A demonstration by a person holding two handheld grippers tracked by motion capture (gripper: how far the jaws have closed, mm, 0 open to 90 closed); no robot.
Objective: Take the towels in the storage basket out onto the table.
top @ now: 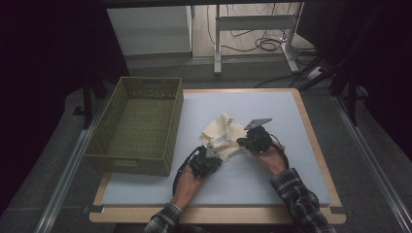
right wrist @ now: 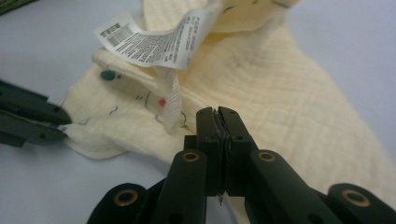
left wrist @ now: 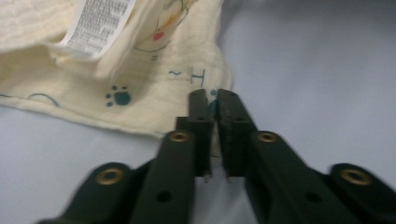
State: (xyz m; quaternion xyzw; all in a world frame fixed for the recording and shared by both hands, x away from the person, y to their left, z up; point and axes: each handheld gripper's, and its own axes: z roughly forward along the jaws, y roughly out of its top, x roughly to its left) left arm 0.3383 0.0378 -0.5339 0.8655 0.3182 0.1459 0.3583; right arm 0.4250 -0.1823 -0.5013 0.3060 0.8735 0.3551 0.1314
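— How many things sit on the counter (top: 272, 179)?

— One green woven basket (top: 138, 124) and one cream cloth (top: 224, 130). The cloth carries one white printed label (right wrist: 154, 42) and, beside it, one smaller ribbed tag (right wrist: 173, 105).

— And the claws?

— Two: one left claw (top: 210, 154) and one right claw (top: 241, 141), each with two black jaws. Two hands hold them, with two plaid sleeves (top: 299, 199) behind.

— Any prints on the cloth?

— One dark paw print (left wrist: 119, 96) and one small red mark (left wrist: 158, 36) can be counted; the other drawings are too faint or cut off to count.
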